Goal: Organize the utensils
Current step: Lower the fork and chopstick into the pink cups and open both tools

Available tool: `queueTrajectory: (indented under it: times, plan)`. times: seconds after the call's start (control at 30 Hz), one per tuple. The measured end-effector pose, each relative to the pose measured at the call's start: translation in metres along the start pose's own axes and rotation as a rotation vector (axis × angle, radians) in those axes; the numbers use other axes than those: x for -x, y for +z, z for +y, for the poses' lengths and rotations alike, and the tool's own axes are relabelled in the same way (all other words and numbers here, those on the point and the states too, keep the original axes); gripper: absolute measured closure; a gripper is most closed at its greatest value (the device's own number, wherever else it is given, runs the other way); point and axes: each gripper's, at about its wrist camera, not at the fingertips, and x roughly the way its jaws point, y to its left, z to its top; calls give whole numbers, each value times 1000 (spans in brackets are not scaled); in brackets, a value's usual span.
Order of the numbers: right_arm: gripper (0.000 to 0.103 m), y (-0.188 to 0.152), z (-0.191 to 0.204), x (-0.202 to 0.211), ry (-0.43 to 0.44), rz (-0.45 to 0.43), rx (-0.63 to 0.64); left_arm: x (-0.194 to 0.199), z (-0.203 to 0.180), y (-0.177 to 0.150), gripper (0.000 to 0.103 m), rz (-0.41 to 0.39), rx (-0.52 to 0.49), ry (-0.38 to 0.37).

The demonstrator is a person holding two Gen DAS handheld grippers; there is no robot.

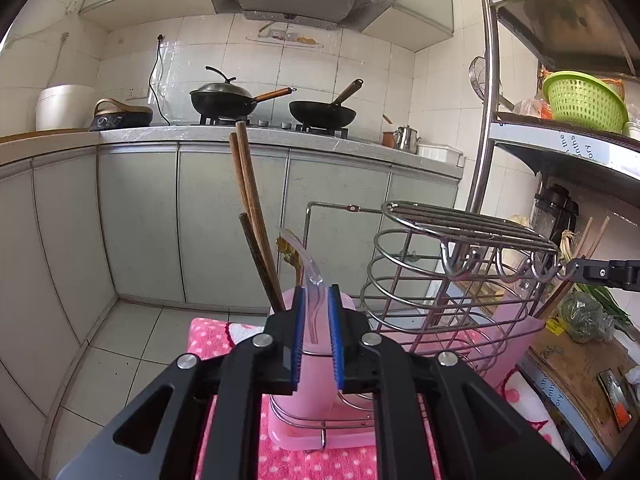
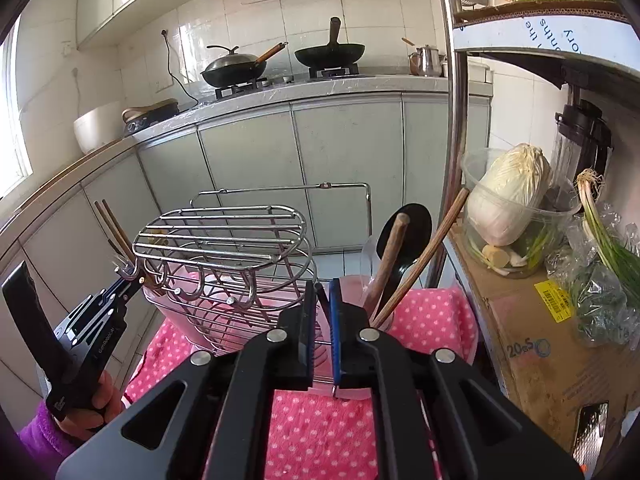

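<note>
Left wrist view: the left gripper (image 1: 316, 320) has its blue pads a little apart, with a clear plastic spoon (image 1: 310, 280) standing between them. I cannot tell if the pads touch the spoon. The spoon sits in a pink plastic cup (image 1: 300, 384), next to brown wooden chopsticks (image 1: 252, 216). The cup is held in a shiny wire rack (image 1: 440, 280), which stands on a pink dotted towel (image 1: 224, 336).

In the right wrist view, the right gripper (image 2: 322, 312) is almost closed and holds nothing. Just past it, another pink cup (image 2: 352, 292) holds a black plastic spoon (image 2: 408, 232) and wooden sticks (image 2: 388, 256).
</note>
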Motion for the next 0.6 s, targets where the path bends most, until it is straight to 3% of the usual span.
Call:
queueTrajectory:
  times: [0.07,0.17,0.53,0.6]
  plan:
    - [92,0,-2,2,8,0,-3,2,0,-1,79,9,5,-2]
    - [77,-1,-2,8,11,-14,2,8,1,0,76,12,19,-7]
    - [75,-5,9,62,48,-125,13,54,-3,11,60,29,57,-39]
    - [67,-14,13,68,49,-140,12,64,-5,11,58,42,68,-52]
